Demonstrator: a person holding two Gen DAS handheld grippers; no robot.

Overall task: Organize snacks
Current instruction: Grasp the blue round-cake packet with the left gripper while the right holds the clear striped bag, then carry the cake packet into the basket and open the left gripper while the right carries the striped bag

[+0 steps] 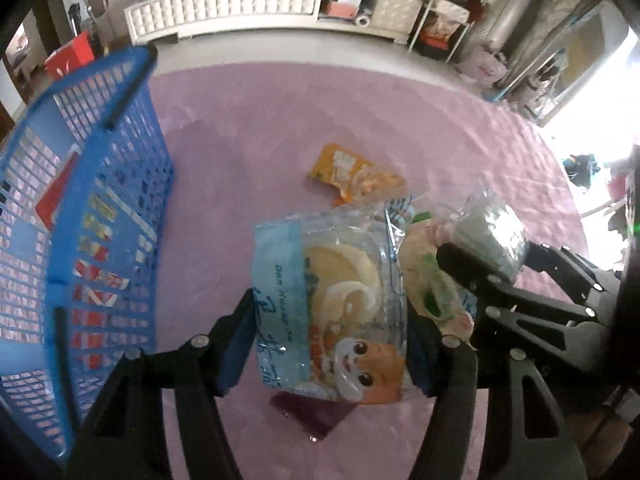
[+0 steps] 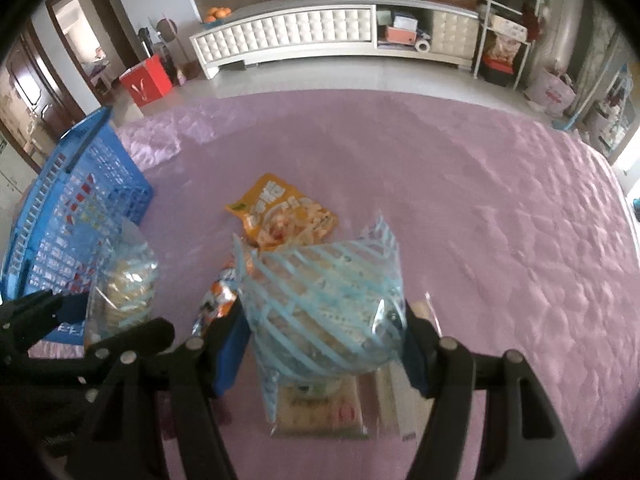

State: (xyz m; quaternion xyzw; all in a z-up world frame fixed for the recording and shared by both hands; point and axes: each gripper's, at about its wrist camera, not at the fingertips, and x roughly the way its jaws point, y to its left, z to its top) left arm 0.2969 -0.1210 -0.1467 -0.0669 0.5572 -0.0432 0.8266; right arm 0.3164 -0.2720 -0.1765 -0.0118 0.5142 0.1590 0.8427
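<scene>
We find the left gripper with a cracker packet between its fingers, the basket to its left and the right gripper to its right. The right gripper's striped bag sits between its fingers. Ahead of both lies a snack pouch on the quilt; flat packets lie beneath the right gripper.
</scene>
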